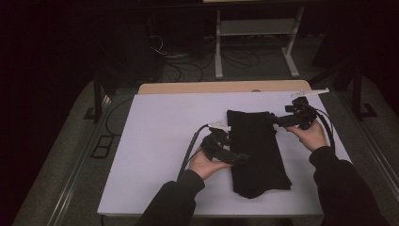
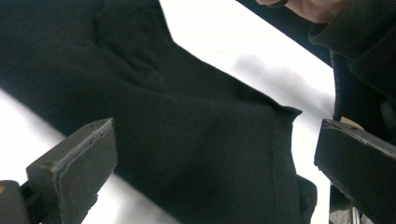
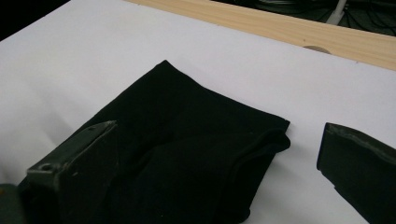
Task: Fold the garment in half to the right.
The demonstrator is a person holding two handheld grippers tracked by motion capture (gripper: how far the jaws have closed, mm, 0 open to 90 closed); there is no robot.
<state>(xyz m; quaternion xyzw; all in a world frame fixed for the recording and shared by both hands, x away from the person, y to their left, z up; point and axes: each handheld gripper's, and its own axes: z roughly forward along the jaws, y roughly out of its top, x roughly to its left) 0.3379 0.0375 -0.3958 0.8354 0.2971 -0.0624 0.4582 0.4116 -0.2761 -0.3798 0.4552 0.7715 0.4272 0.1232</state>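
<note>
White bench (image 1: 155, 141) held a soft, floppy black cloth (image 1: 256, 155), folded and light. Both tongs, left (image 1: 242, 158) and right (image 1: 274, 119), stood wide and empty. A good grab looked like the thick folded corner at 12 o'clock.

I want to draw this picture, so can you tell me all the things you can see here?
Cloth: one, black, folded, lying in the middle of the table.
Table: one, white top with a wooden strip along the far edge.
Frame: one, white, on the floor beyond the table.
Cables: several, dark, on the floor beyond the table.
Left gripper: one, black, open, at the cloth's left edge.
Right gripper: one, black, open, at the cloth's far right corner.
</note>
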